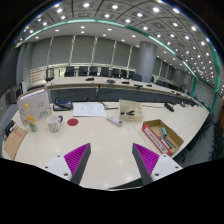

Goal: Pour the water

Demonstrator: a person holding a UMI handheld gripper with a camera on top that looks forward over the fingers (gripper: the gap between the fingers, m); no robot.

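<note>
The claw (pixel 111 160) is seen spread wide, nothing held between its two fingers; the purple pads (pixel 76 156) on the inner faces are both exposed. It is held above the near edge of a long pale desk (pixel 100 140), well short of everything on it.

A small red round item (pixel 72 122) on the desk is taken as landmark. Just left of it a small cup-like vessel (pixel 54 125) is seen standing upright, with a second small container (pixel 32 123) further left; which of these carries water cannot be told. Behind and left of the red item a white box-like object (pixel 34 104) stands upright. Right of the red item a white sheet of paper (pixel 88 109) lies flat, and beyond that a tan cardboard box (pixel 129 110) is seen. Far right of the red item and nearer the claw, an open shallow box (pixel 161 135) with a red object inside is placed on the desk.

Behind the red item, across the room, a row of dark chairs (pixel 95 72) is lined along another desk.
</note>
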